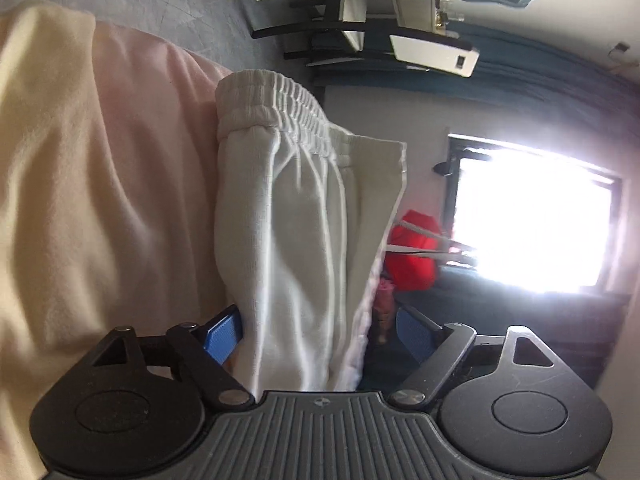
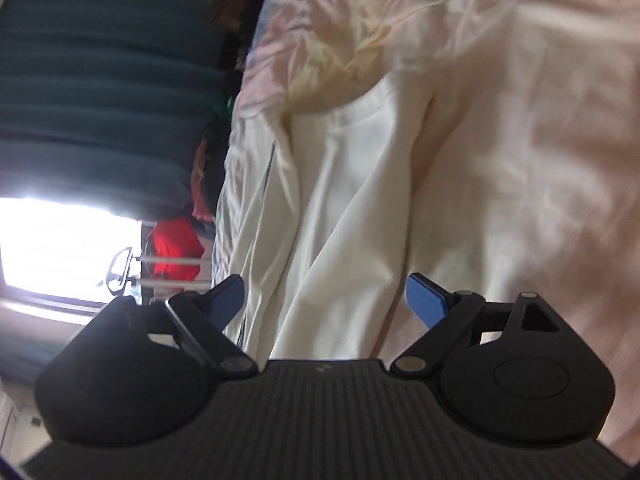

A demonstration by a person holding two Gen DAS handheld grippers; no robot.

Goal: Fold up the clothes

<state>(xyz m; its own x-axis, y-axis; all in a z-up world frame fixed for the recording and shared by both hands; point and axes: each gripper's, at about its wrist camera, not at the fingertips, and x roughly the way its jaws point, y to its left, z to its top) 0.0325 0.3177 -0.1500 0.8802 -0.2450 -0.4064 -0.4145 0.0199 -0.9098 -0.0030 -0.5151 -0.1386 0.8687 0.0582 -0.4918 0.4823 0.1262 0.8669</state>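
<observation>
White sweatpants (image 1: 296, 216) with an elastic waistband (image 1: 276, 104) lie on the pink bed sheet (image 1: 152, 160). In the left wrist view the cloth runs between the blue fingertips (image 1: 224, 336) of my left gripper (image 1: 320, 334), whose jaws stand wide open around it. In the right wrist view the same white pants (image 2: 344, 216) run between the open jaws of my right gripper (image 2: 324, 300), with its blue fingertips (image 2: 426, 300) apart on either side. Neither gripper pinches the cloth.
A cream blanket (image 1: 44, 152) lies on the bed at the left. A red bag (image 1: 412, 256) sits by a bright window (image 1: 532, 216). Teal curtains (image 2: 100, 80) hang beyond the bed edge. A black chair (image 1: 320, 36) stands on the grey floor.
</observation>
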